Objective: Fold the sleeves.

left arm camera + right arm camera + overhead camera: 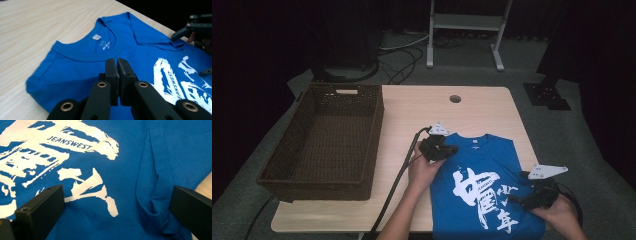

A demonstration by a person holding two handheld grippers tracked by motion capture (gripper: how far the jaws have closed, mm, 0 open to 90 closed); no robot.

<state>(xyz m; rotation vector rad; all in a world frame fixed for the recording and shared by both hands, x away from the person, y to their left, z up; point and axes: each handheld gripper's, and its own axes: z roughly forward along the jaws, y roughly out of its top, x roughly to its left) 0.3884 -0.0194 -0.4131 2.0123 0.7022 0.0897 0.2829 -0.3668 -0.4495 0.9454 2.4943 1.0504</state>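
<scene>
A blue T-shirt [482,170] with a large white print lies face up on the right half of the wooden table [412,110]. My left gripper [451,150] hovers over the shirt's left shoulder, just below the collar. In the left gripper view its jaws [117,61] are pressed together with nothing between them, and the neck label [96,37] lies beyond the tips. My right gripper [518,200] is over the shirt's right side. In the right gripper view it [117,192] stands wide open above the print [85,187], with a folded sleeve [152,195] beside its right jaw.
A dark wicker basket [327,140] stands empty on the table's left side. A round cable hole [455,98] sits near the far edge. Cables trail from both grippers toward the near edge. A metal stand [464,30] is on the floor behind the table.
</scene>
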